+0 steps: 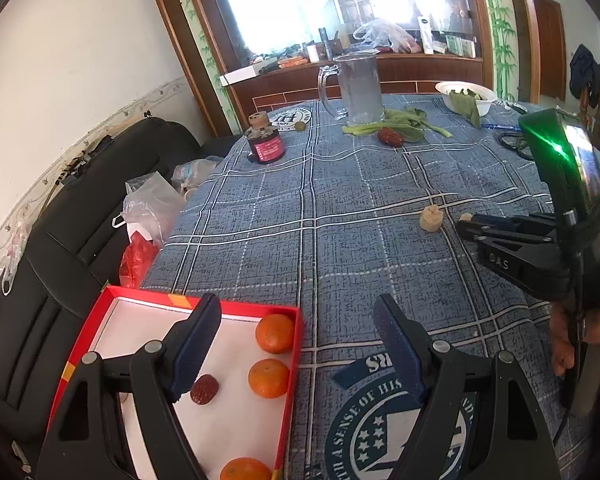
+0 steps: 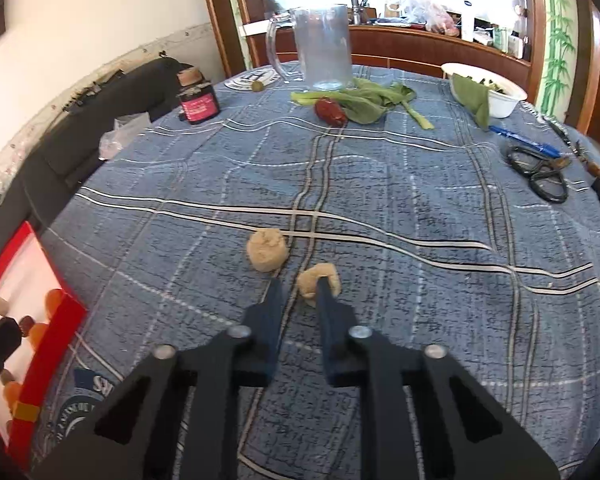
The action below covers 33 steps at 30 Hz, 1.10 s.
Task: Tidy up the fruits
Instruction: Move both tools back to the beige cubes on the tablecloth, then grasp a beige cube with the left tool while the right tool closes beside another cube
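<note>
The left gripper (image 1: 300, 344) is hovering with its fingers spread wide over the right edge of the shallow red cardboard box with a white floor (image 1: 236, 420), which is holding three round orange tangerines (image 1: 269, 378) and a wrinkled dark red date (image 1: 204, 389). The right gripper (image 2: 299, 300) is reaching low over the table under the blue plaid cloth (image 2: 400, 220), its fingers standing narrowly apart and gripping nothing, the right one overlapping a beige lumpy fruit piece (image 2: 320, 280). A second beige lumpy piece (image 2: 267, 255) is lying just beyond.
</note>
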Each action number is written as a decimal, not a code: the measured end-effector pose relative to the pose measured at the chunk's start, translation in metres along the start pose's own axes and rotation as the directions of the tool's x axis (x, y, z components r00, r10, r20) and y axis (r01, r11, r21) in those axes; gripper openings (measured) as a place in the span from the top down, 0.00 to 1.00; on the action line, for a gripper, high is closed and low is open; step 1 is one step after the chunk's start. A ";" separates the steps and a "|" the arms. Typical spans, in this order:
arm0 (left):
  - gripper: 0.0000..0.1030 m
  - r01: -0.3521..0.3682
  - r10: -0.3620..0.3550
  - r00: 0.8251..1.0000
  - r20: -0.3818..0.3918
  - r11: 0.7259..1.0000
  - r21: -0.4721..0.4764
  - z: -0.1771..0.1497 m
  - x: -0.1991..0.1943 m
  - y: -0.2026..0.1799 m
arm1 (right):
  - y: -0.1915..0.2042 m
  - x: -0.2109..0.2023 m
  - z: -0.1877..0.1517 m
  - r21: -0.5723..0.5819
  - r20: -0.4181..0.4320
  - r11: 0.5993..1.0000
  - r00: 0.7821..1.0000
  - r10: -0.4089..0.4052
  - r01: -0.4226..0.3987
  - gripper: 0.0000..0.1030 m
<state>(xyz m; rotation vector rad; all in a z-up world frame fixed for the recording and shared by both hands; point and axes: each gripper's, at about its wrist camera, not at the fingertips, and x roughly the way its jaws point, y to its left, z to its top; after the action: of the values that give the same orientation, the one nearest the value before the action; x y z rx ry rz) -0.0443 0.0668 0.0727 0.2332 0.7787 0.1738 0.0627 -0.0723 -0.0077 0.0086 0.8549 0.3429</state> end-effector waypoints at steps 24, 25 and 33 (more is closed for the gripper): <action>0.41 0.195 -0.193 0.979 -0.069 0.980 0.025 0.053 0.085 -0.098 | -0.083 -0.054 0.012 0.313 0.187 0.949 0.981 -0.039 -0.022 0.95; 0.43 0.198 -0.196 0.978 -0.073 0.980 0.027 0.053 0.087 -0.100 | -0.083 -0.053 0.011 0.315 0.184 0.949 0.982 -0.035 -0.025 0.96; 0.82 0.265 -0.262 0.957 -0.122 0.964 0.009 0.052 0.107 -0.109 | -0.098 -0.053 0.011 0.360 0.182 0.932 0.983 -0.031 -0.037 0.97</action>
<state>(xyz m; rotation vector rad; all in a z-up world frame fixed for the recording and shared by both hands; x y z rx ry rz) 0.0751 -0.0194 0.0074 0.1414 0.9240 -0.0748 0.0670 -0.1793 0.0248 0.3810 0.7230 0.1793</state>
